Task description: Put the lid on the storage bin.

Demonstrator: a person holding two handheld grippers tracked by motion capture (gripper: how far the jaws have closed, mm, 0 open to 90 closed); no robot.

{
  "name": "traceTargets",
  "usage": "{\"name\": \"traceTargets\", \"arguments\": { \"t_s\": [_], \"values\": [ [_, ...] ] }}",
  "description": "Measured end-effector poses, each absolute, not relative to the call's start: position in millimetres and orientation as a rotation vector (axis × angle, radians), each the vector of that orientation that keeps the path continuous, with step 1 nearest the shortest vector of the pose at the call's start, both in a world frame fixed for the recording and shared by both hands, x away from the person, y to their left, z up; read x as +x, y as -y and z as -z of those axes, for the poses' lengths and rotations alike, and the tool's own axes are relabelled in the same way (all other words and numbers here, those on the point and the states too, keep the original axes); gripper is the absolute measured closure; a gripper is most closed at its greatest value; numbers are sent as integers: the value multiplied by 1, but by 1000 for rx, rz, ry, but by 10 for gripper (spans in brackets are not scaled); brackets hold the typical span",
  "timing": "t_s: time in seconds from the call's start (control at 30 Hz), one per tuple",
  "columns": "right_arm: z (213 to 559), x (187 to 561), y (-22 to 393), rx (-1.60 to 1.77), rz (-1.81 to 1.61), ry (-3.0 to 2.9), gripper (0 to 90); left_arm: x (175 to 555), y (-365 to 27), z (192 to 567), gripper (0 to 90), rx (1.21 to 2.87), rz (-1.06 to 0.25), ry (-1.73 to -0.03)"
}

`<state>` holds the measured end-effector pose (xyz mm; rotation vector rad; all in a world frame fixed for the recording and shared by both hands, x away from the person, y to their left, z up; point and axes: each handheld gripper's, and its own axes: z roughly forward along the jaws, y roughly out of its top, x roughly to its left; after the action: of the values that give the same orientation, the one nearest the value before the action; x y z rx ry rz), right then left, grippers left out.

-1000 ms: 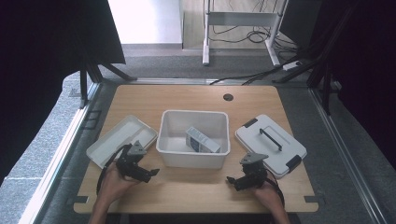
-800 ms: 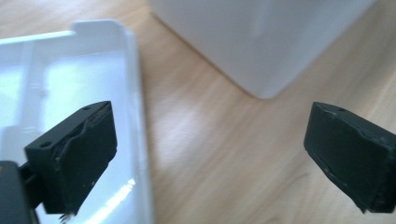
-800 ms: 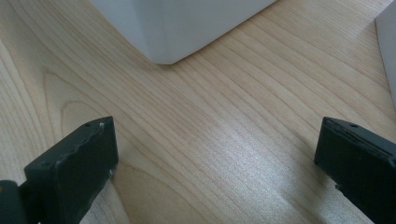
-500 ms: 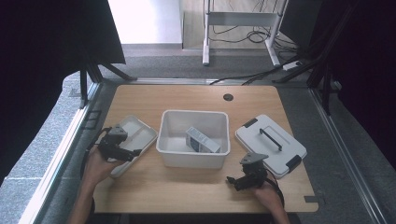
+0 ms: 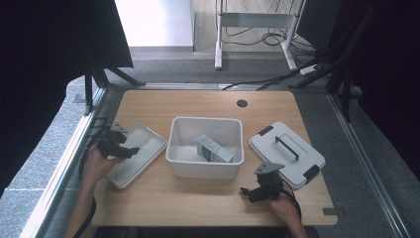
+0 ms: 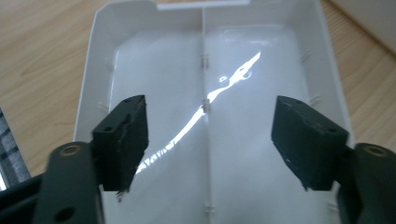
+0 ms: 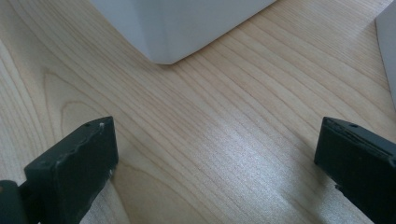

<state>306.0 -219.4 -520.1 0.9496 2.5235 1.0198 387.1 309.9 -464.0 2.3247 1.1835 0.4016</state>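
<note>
The white tray (image 6: 205, 116) is a shallow, glossy rectangle with a low rim, a thin moulded ridge down its middle and a bright streak of reflected light across its floor. It lies under and ahead of the left gripper (image 6: 208, 135), whose jaws have just been closing and now stand at a middling width above the floor, with nothing between them but the ridge line; the pads seem clear of the plastic, though the glare makes contact hard to judge. The left gripper view gives the ridge and small side tabs, while the high view shows the tray (image 5: 143, 153) set askew just beside the white bin (image 5: 205, 168), which holds a small grey box (image 5: 214, 148), and the left gripper (image 5: 119, 147) at the tray's far left end. The tray's long axis runs straight away from the jaws, along the ridge; from above it slants from near-left to far-right. The right gripper (image 7: 217, 154) has its jaws spread wide and empty over the wooden table (image 7: 224, 116), a corner of the bin (image 7: 173, 28) ahead of them; from above, that gripper (image 5: 257, 191) sits beside the grey lid (image 5: 287, 153).
</note>
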Motion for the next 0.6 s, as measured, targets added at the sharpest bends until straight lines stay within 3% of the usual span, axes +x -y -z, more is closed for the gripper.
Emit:
{"name": "traceTargets", "arguments": {
  "t_s": [0.37, 0.6],
  "values": [
    [520, 306, 219, 949, -1020, -2523, 0, 407, -309, 474, 607, 2531, -275, -1224],
    [520, 306, 219, 948, -1020, -2523, 0, 414, -297, 479, 748, 2649, -169, -1228]
  ]
}}
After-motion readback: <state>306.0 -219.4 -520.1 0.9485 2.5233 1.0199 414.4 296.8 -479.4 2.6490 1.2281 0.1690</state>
